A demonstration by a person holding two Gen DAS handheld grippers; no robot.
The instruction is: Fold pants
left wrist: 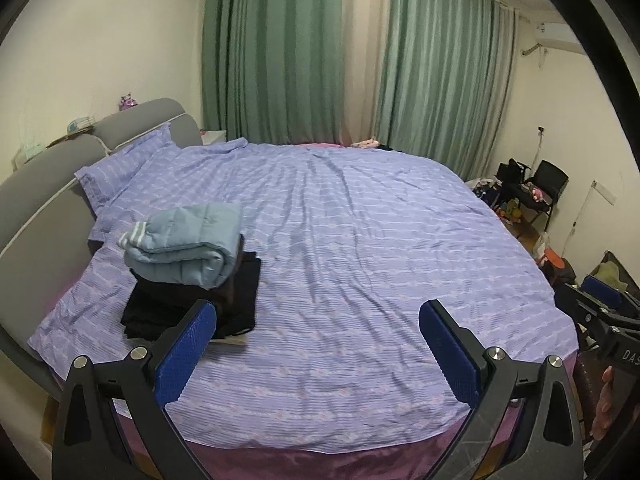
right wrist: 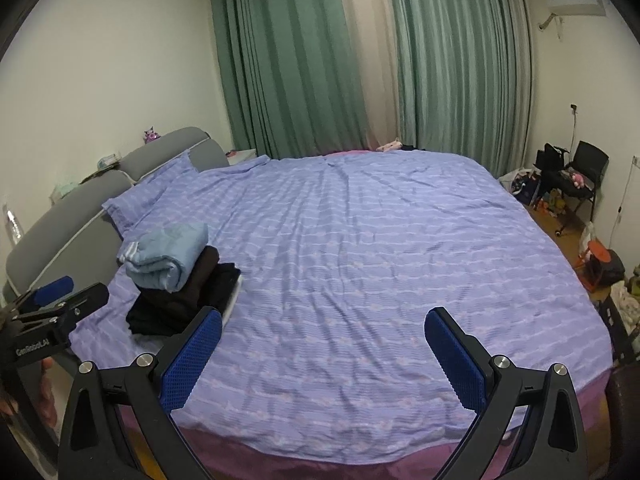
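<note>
A stack of folded clothes sits on the left of the bed: light blue folded pants (left wrist: 186, 242) (right wrist: 166, 254) on top of dark folded garments (left wrist: 192, 304) (right wrist: 180, 300). My left gripper (left wrist: 318, 320) is open and empty, held above the near edge of the bed, to the right of the stack. My right gripper (right wrist: 322, 328) is also open and empty above the near edge. The left gripper shows at the left edge of the right wrist view (right wrist: 52, 296); the right gripper shows at the right edge of the left wrist view (left wrist: 600, 300).
The bed has a lilac striped cover (left wrist: 360, 240) (right wrist: 360, 240), a pillow (left wrist: 124, 164) and a grey headboard (left wrist: 48, 184) on the left. Green curtains (left wrist: 280, 52) hang behind. Chairs and clutter (right wrist: 576, 184) stand on the floor at the right.
</note>
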